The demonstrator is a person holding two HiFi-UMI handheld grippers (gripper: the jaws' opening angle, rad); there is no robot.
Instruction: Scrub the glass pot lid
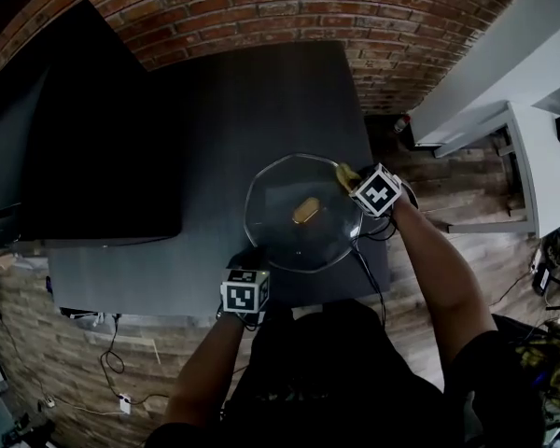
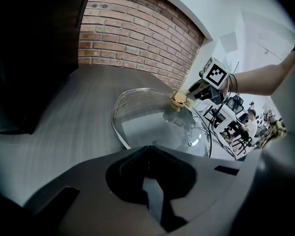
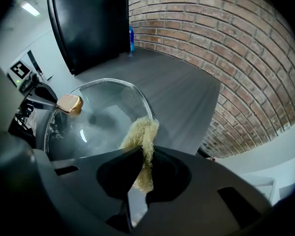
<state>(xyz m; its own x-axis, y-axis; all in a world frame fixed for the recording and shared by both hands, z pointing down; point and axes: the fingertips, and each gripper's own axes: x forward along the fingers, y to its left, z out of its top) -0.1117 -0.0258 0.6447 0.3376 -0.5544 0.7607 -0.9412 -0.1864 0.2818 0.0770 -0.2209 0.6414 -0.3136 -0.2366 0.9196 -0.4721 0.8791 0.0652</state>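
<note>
The glass pot lid with a gold knob is over the dark table's near right part. My left gripper is shut on the lid's near-left rim; in the left gripper view the lid runs in under the closed jaws of my left gripper, and the knob shows beyond. My right gripper is shut on a yellow scrubber at the lid's far right edge. In the right gripper view the scrubber sticks out of my right gripper onto the lid.
A large black box takes up the table's left side. A brick wall runs behind the table. A blue bottle stands far back by the black box. White furniture and cables are on the floor at right.
</note>
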